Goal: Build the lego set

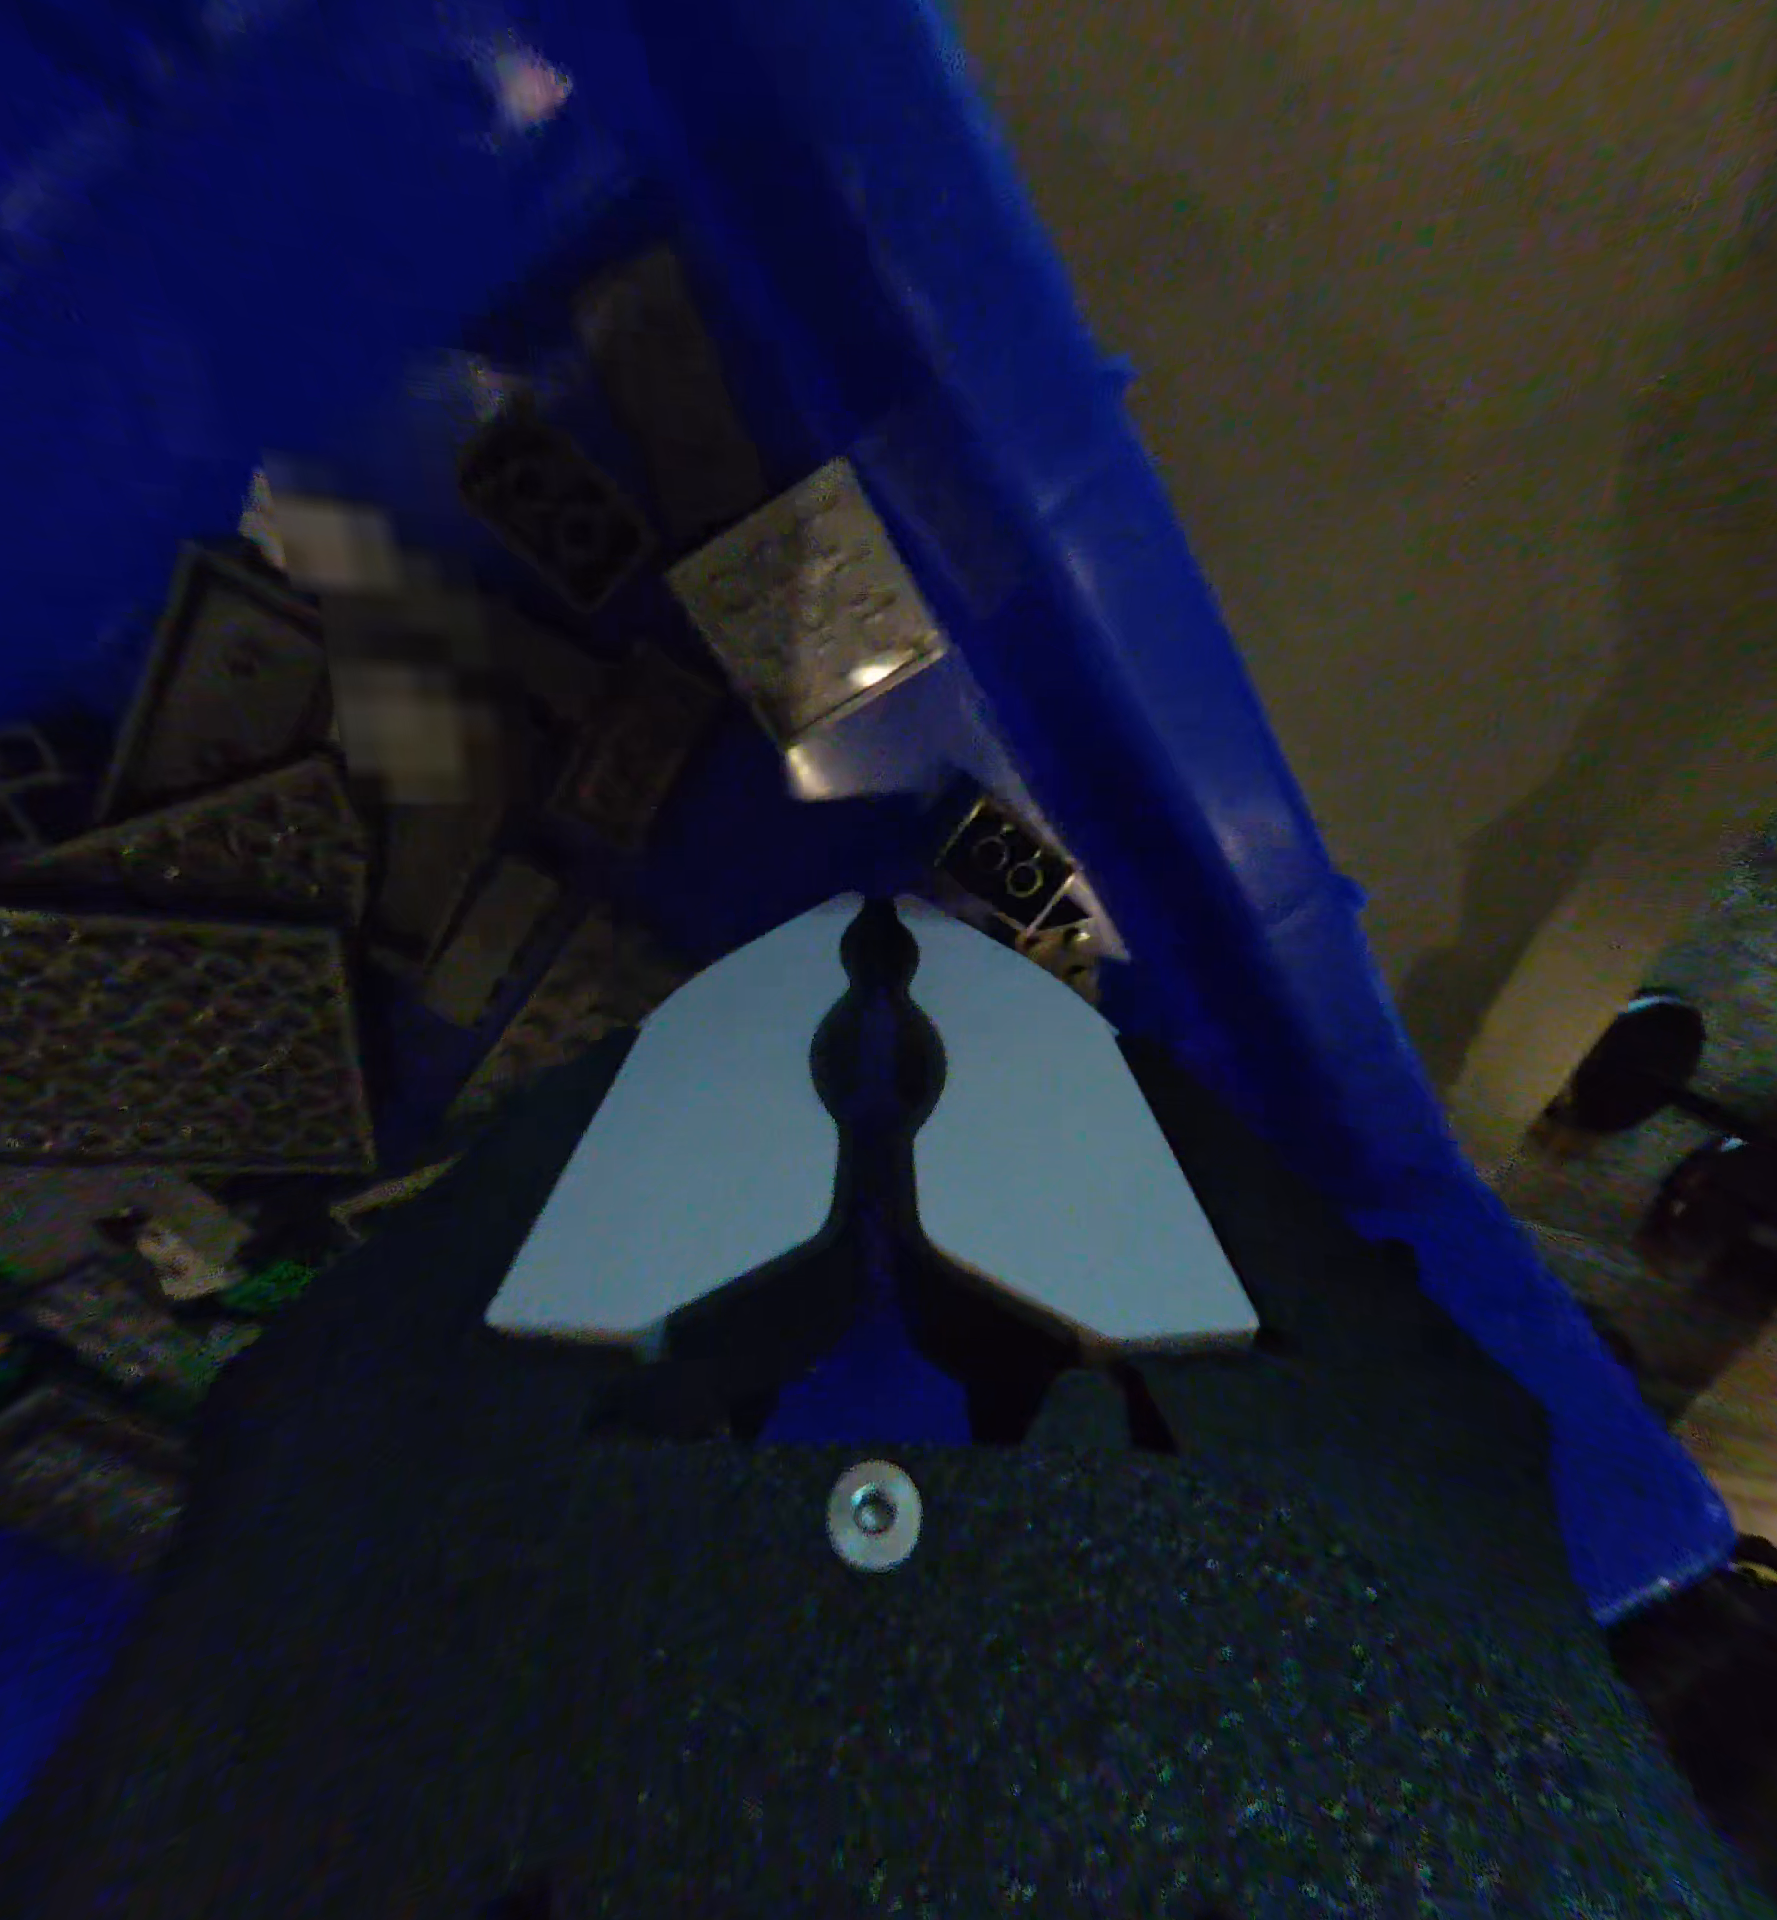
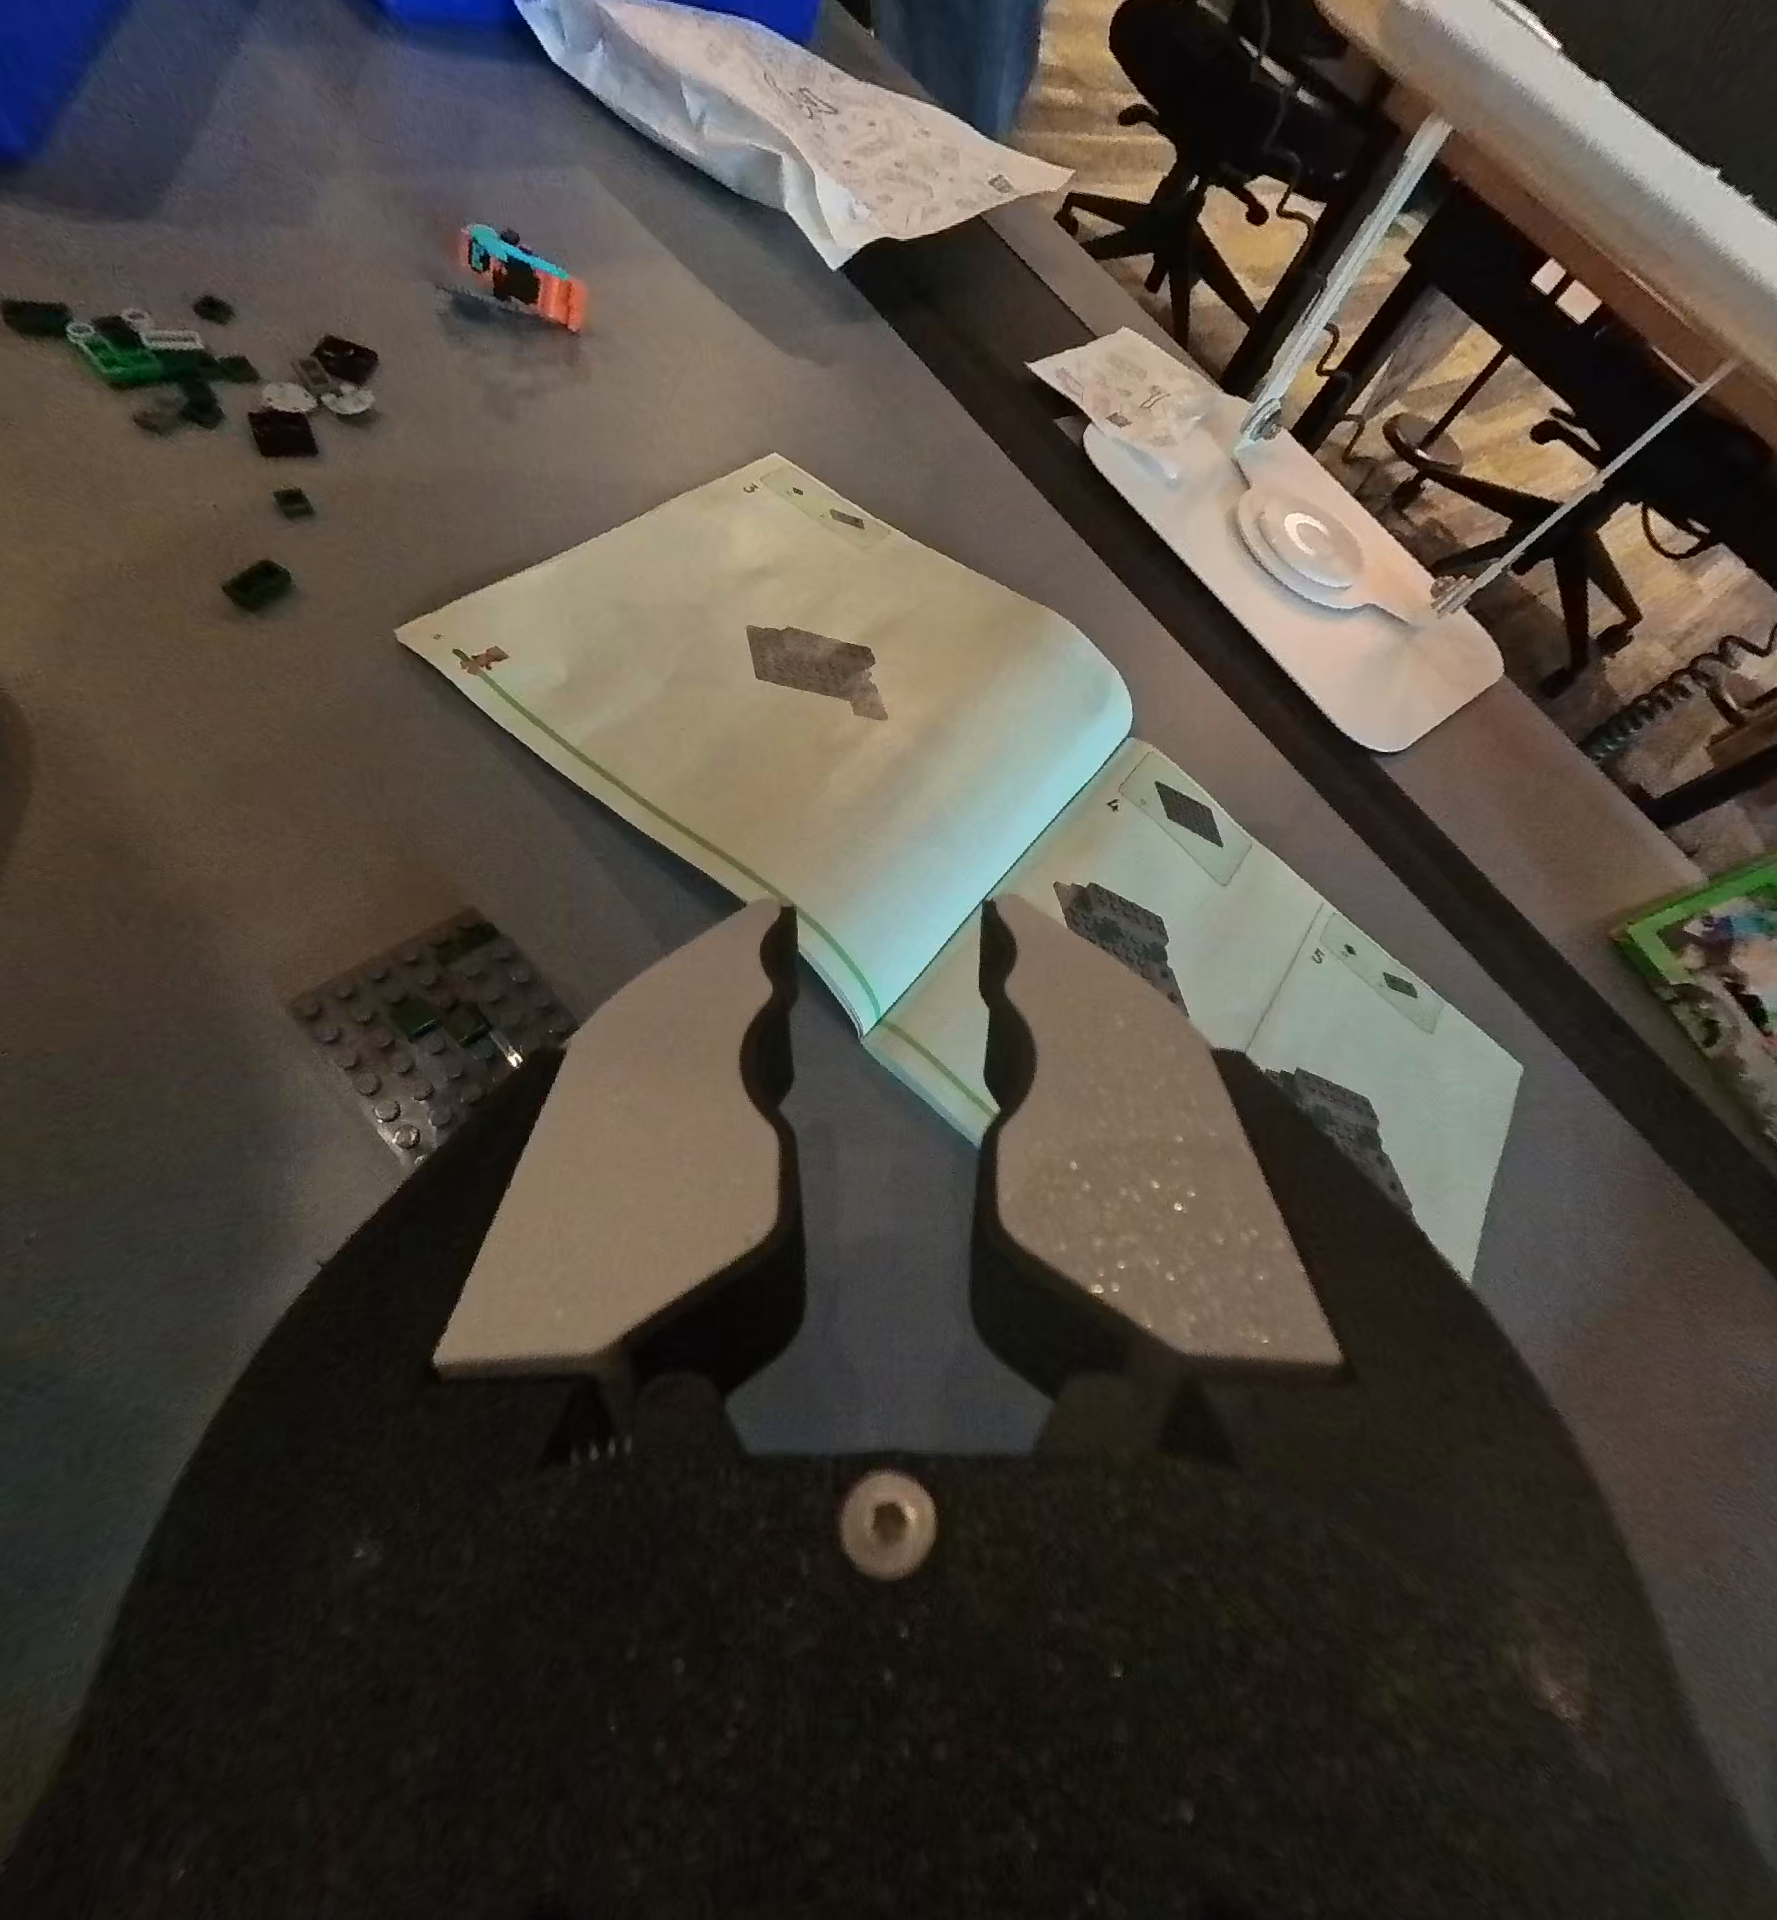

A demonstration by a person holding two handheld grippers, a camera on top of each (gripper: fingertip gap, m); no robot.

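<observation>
Lego pieces are split between two places: your left gripper [image 1: 879, 914] is down inside a deep blue plastic bin [image 1: 1123, 644] full of dark grey plates and bricks, while your right gripper [image 2: 884, 925] hovers over the grey tabletop [image 2: 188, 810]. On the left, the two pale fingers have their tips pressed together with nothing visibly between them; just beyond the tips lies a light grey studded square brick [image 1: 811, 592] against the bin wall, and a small black brick [image 1: 1014, 862] sits just right of the tips (the dim, blurred view hides finer detail). A large dark grey studded plate [image 1: 136, 1029] lies at the far left of the bin. On the right, the fingers stand clearly apart and hold nothing. Beneath them lies an open pale green instruction booklet [image 2: 811, 707], and just left of it a flat dark grey studded baseplate [image 2: 427, 1023] carrying a few small green pieces. Farther off sit a scatter of small green, black and white loose parts [image 2: 219, 384] and a small orange-and-teal assembly [image 2: 520, 275].
</observation>
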